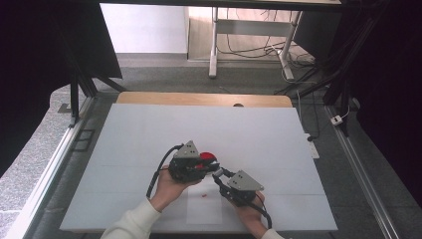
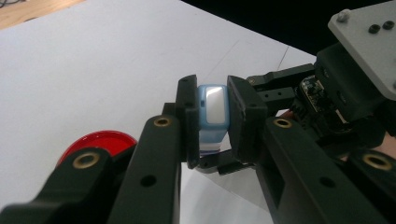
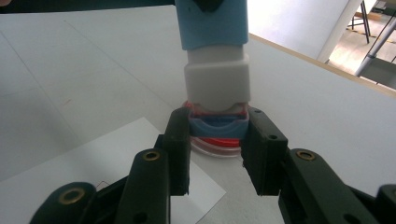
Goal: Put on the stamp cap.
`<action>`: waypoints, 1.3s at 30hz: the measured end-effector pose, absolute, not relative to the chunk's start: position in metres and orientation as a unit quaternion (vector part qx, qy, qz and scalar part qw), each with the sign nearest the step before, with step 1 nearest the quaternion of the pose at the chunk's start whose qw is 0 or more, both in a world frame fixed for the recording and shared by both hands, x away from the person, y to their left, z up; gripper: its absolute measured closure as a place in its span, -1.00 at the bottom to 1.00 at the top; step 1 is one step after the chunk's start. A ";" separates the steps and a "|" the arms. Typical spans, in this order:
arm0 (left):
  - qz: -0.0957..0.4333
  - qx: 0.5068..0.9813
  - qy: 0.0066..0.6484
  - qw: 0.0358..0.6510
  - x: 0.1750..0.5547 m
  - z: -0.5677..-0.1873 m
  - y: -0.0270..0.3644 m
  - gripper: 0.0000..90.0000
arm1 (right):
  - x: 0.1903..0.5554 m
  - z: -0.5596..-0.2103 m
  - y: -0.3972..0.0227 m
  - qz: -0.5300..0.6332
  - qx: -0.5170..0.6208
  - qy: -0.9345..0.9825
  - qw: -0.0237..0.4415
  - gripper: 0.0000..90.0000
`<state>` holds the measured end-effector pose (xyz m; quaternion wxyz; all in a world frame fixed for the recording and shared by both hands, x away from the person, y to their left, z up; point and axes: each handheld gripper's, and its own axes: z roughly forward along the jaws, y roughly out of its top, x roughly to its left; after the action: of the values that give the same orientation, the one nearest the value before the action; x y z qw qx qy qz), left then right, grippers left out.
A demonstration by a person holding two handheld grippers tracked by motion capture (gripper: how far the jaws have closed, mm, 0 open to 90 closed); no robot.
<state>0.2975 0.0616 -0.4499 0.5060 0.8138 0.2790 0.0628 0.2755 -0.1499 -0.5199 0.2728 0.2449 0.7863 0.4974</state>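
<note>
The stamp (image 2: 212, 114) looks like smooth plastic: a pale blue body with a glossy white face, and in the right gripper view a matt white collar above a darker blue cap (image 3: 218, 125). At its 8 o'clock in the left gripper view, the red dish (image 2: 100, 142) shines glossily. The table (image 1: 149, 134) is matt white, with a wooden edge at 12 o'clock. Gripper jaws are matt black plastic with brass-coloured rivets.

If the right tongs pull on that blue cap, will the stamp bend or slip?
The stamp looks like hard plastic, so it probably stays stiff. Its smooth, glossy sides might slip, though the left tongs clamp it squarely. The blue cap looks shallow, so the hold on it seems slim.
</note>
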 end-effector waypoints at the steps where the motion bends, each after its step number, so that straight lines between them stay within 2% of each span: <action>1: 0.063 0.814 0.279 0.506 0.298 -0.450 0.061 0.66 | 0.275 -0.520 -0.150 0.498 0.245 0.786 0.273 0.41; 39: 0.063 0.815 0.282 0.502 0.295 -0.451 0.059 0.67 | 0.273 -0.520 -0.150 0.493 0.242 0.782 0.294 0.41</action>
<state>0.2955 0.0595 -0.4513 0.5017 0.8154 0.2819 0.0635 0.2728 -0.1502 -0.5199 0.2938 0.2418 0.7821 0.4935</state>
